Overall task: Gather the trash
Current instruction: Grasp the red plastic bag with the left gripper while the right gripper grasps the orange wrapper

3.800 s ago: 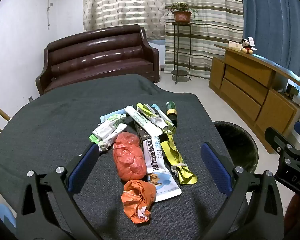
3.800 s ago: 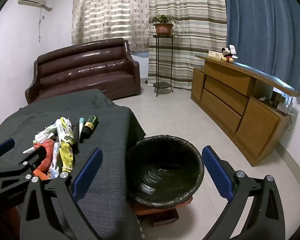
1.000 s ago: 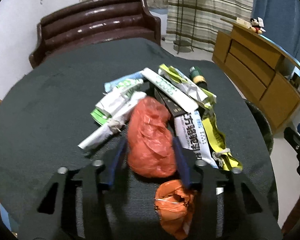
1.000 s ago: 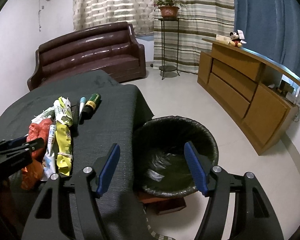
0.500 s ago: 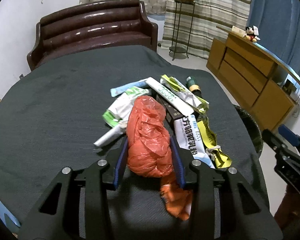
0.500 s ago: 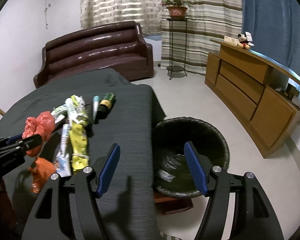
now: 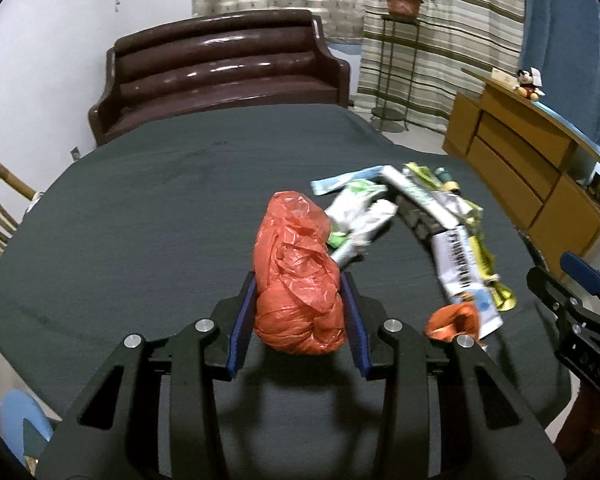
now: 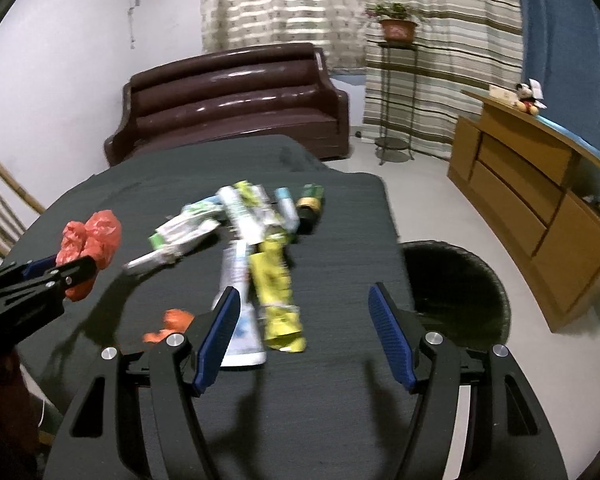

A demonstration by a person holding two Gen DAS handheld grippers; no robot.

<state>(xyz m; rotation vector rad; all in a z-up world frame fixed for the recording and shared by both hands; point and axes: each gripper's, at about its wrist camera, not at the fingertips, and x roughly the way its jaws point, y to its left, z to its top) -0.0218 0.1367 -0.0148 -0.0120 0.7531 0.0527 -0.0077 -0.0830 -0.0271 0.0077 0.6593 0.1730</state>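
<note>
My left gripper (image 7: 298,312) is shut on a crumpled red plastic bag (image 7: 296,276) and holds it above the dark tablecloth (image 7: 140,220); the bag also shows in the right wrist view (image 8: 90,246). A pile of wrappers and tubes (image 8: 244,224) with a green bottle (image 8: 310,202) lies mid-table. A small orange bag (image 8: 172,322) lies near the front. My right gripper (image 8: 304,336) is open and empty over the table's front edge, above the white and yellow wrappers. The black-lined trash bin (image 8: 456,292) stands on the floor to the right.
A brown sofa (image 8: 232,96) stands behind the table. A wooden sideboard (image 8: 540,184) runs along the right wall. A plant stand (image 8: 394,88) stands by the curtains. A bamboo chair (image 8: 0,208) is at the left.
My left gripper has lifted the red bag off the pile and carried it left. My right gripper has swung left from over the bin to over the table.
</note>
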